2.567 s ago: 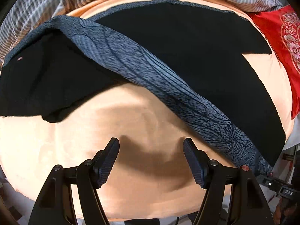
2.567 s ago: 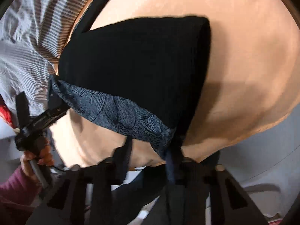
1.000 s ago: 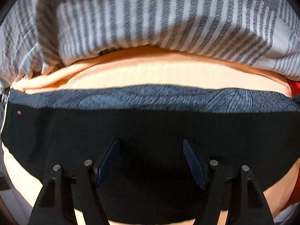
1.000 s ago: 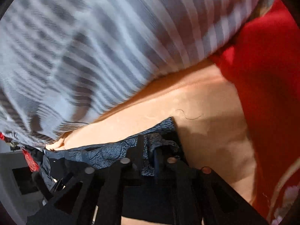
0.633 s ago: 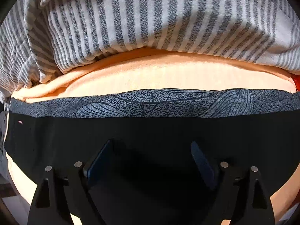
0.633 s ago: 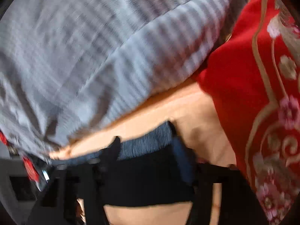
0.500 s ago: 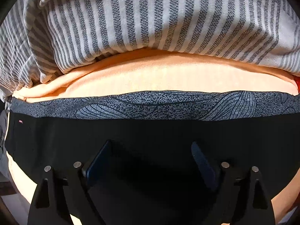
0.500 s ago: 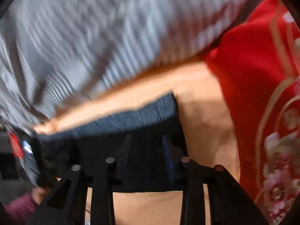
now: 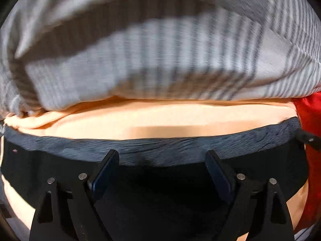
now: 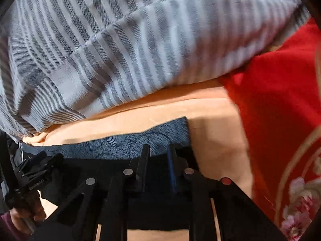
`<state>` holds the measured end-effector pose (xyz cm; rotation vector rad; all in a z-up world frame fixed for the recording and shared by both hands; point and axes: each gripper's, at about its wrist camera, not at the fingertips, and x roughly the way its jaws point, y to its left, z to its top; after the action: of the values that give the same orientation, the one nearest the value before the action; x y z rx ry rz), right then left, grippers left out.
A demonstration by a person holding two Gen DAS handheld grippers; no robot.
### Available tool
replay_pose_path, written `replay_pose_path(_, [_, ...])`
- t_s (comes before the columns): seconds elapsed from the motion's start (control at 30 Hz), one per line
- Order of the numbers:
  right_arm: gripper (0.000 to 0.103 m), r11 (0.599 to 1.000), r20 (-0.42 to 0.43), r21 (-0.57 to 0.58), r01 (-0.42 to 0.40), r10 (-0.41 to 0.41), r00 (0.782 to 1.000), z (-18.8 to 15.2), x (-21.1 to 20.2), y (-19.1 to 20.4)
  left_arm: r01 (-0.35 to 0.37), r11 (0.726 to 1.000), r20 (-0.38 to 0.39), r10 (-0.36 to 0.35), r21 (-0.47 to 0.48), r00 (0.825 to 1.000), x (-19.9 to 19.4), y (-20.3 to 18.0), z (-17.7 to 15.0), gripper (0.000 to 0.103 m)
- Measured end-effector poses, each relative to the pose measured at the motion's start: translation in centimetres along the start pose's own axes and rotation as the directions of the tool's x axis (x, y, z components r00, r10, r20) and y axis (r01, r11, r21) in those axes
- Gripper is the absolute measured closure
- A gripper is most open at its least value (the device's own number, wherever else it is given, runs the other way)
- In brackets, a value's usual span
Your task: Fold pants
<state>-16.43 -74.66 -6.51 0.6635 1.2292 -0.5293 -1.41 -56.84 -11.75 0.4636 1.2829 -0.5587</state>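
The black pants [image 9: 160, 190] lie folded in a long band across the peach bed sheet [image 9: 160, 120], with a grey patterned strip [image 9: 180, 146] along the far edge. My left gripper [image 9: 161, 156] hovers wide open over the band's middle, empty. In the right wrist view the pants [image 10: 100, 170] and the patterned strip [image 10: 130, 142] end at their right corner. My right gripper [image 10: 157, 150] sits over that corner, its jaws a narrow gap apart with nothing between them.
A grey striped blanket [image 9: 160, 50] is bunched just beyond the pants, also in the right wrist view [image 10: 120, 50]. A red embroidered cloth [image 10: 280, 120] lies to the right. The left gripper and the hand holding it [image 10: 26, 206] show at lower left.
The right gripper let go of the pants corner after carrying it over to the far side. The left gripper opened wider and drew back a little. Both views shifted.
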Motion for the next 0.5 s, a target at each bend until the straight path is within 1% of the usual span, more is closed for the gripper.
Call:
replay_pose_path(0.07, [0.084,1.000,-0.043,-0.018,-0.005,0.004,0.999,0.2,2.1,0.7,-0.024,0.999,-0.025,0.024,0.022,0.999,1.7,-1.3,-0.2,0.014])
replay_pose_path(0.1, [0.084,0.999,-0.058,-0.036,0.015,-0.017,0.998,0.2,3.2,0.9,-0.036,0.999,-0.036,0.037,0.028,0.999,2.7,-1.6,-0.4,0.014])
replay_pose_path(0.13, [0.084,0.997,-0.051,-0.064,0.034,-0.037,0.998,0.4,4.3,1.1,-0.032,0.999,-0.016,0.032,0.017,0.999,3.0,-1.4,-0.5,0.012])
replay_pose_path(0.17, [0.084,0.996,-0.026,-0.079,0.039,-0.042,0.999,0.7,4.6,1.4,-0.024,1.000,0.002,0.024,-0.001,1.000,3.0,-0.9,-0.5,0.009])
replay_pose_path(0.2, [0.084,0.996,-0.004,-0.080,0.043,-0.044,0.999,1.1,4.7,1.8,-0.008,1.000,-0.012,0.008,-0.010,1.000,3.0,-0.6,-0.2,0.009])
replay_pose_path(0.23, [0.084,0.998,0.006,-0.043,0.044,-0.044,0.999,1.8,4.5,1.6,-0.006,1.000,-0.019,0.006,-0.015,1.000,2.7,-0.1,-0.1,0.009])
replay_pose_path(0.27, [0.083,0.999,0.008,0.002,0.042,-0.042,0.999,2.0,4.3,1.4,-0.025,1.000,-0.019,0.025,-0.015,1.000,2.2,0.5,0.0,0.009])
replay_pose_path(0.3, [0.077,0.998,0.011,0.042,0.040,-0.041,0.999,2.2,3.8,1.2,-0.046,0.999,-0.014,0.046,-0.011,0.999,1.6,1.1,0.0,0.009])
replay_pose_path(0.33, [0.067,0.997,0.015,0.064,0.036,-0.037,0.999,2.0,3.0,0.9,-0.053,0.999,-0.005,0.053,-0.008,0.999,0.9,1.8,-0.1,0.009])
replay_pose_path(0.37, [0.062,0.997,0.026,0.071,0.026,-0.027,0.999,1.5,2.0,0.9,-0.055,0.998,0.007,0.055,-0.010,0.998,0.1,2.6,-0.4,0.009])
replay_pose_path(0.4, [0.055,0.997,0.035,0.069,0.016,-0.019,0.999,0.9,1.2,1.4,-0.055,0.998,0.019,0.055,-0.016,0.998,-0.7,3.5,-0.7,0.009])
replay_pose_path(0.43, [0.052,0.998,0.041,0.060,0.011,-0.013,0.999,-0.1,0.3,2.1,-0.052,0.998,0.027,0.053,-0.020,0.998,-1.4,4.4,-1.2,0.009])
replay_pose_path(0.47, [0.052,0.999,0.041,0.048,0.007,-0.009,0.999,-1.0,-0.4,2.6,-0.054,0.998,0.033,0.055,-0.023,0.998,-2.0,5.2,-1.6,0.009])
replay_pose_path(0.5, [0.052,1.000,0.037,0.029,0.003,-0.004,0.999,-2.1,-0.6,4.0,-0.058,0.998,0.038,0.059,-0.023,0.998,-2.4,6.2,-2.1,0.009])
